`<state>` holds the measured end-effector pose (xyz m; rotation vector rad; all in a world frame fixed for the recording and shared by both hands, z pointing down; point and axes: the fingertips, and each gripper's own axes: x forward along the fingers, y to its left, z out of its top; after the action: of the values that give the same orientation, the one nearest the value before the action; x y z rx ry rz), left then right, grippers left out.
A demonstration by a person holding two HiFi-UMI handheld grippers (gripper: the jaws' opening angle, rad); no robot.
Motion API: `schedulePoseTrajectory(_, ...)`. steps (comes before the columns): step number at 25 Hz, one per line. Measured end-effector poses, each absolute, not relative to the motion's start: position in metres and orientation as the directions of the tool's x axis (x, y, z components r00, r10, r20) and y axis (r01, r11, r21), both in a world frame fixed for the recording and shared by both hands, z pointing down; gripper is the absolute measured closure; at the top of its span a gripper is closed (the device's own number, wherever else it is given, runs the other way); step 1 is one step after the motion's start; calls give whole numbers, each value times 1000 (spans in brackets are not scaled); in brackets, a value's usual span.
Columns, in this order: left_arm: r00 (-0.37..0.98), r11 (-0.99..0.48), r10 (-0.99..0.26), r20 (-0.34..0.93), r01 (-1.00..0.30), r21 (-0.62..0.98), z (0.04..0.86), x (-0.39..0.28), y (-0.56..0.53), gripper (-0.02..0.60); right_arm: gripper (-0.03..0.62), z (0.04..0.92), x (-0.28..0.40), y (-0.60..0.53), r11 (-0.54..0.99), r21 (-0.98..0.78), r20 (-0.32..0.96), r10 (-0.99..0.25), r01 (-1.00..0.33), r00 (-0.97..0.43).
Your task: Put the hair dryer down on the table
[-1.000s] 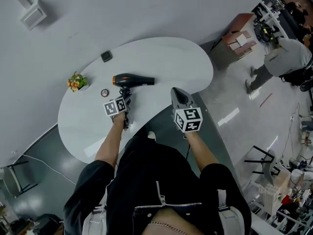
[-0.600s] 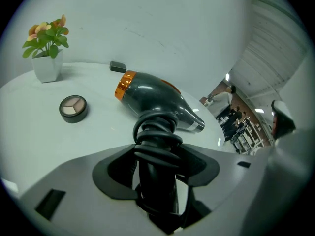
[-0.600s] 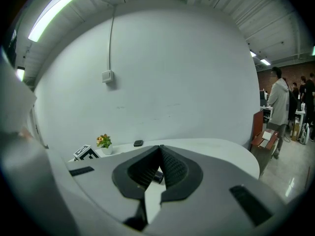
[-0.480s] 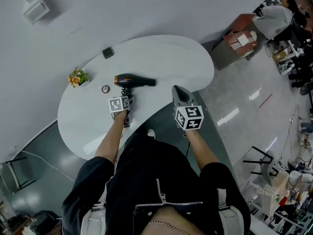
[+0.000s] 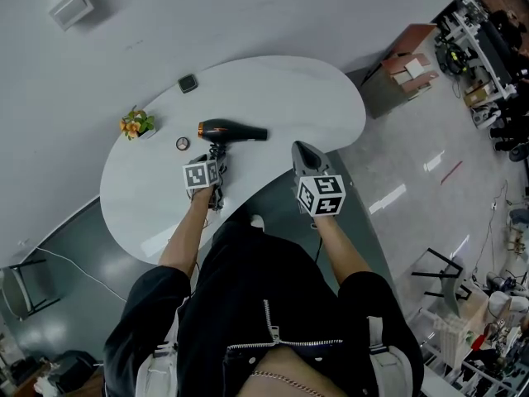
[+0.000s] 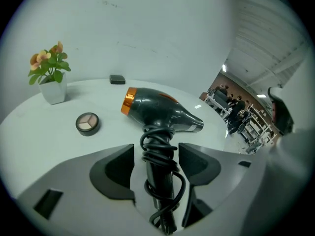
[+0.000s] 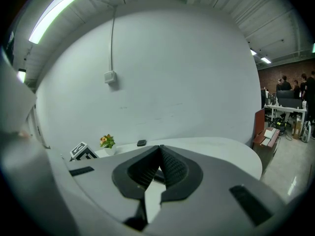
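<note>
On the table (image 5: 281,89), hair dryer (image 5: 231,131) points right, handle (image 6: 158,181) between opening left tongs (image 6: 156,151); right tongs (image 7: 158,163) closed.

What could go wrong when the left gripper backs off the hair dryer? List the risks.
1. The left gripper is opening its jaws with the hair dryer handle and its wound cord between them; a loose loop could snag a jaw and drag the dryer.
2. A dragged dryer might hit the round compact nearby on the table.
</note>
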<state>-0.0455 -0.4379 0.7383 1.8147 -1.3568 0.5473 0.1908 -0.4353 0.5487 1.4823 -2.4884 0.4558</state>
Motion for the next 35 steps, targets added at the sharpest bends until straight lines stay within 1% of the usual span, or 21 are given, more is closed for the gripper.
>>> schedulePoseTrajectory(2, 327, -151, -629, 705, -941, 302, 724, -48, -441, 301, 588, 549, 189, -434, 448, -159, 332, -815, -880, -475)
schedulePoseTrajectory(4, 305, -175, -664, 683, -951, 255, 710, -53, -442, 331, 588, 549, 186, -433, 449, -156, 333, -815, -880, -474)
schedulePoseTrajectory(5, 291, -185, -679, 673, -956, 227, 704, -55, -442, 368, 588, 548, 185, -433, 450, -153, 333, -815, -880, -474)
schedulePoseTrajectory(6, 280, -196, -693, 664, -960, 200, 698, -57, -442, 426, 588, 548, 184, -433, 451, -152, 332, -815, -880, -475)
schedulePoseTrajectory(7, 274, -209, -705, 654, -962, 178, 692, -57, -441, 497, 588, 548, 182, -433, 452, -153, 330, -815, -879, -476)
schedulePoseTrajectory(10, 280, -251, -734, 619, -958, 136, 670, -52, -441, 548, 589, 548, 176, -431, 459, -162, 327, -810, -873, -487)
schedulePoseTrajectory(20, 330, -360, -818, 472, -933, 30, 598, -42, -438, 560, 589, 537, 158, -430, 505, -152, 303, -794, -850, -526)
schedulePoseTrajectory(28, 359, -365, -879, 312, -930, 41, 525, -47, -442, 560, 591, 521, 153, -433, 512, -139, 264, -806, -847, -530)
schedulePoseTrajectory(35, 353, -371, -906, 233, -928, -36, 482, -59, -439, 560, 600, 502, 150, -439, 510, -116, 207, -827, -852, -523)
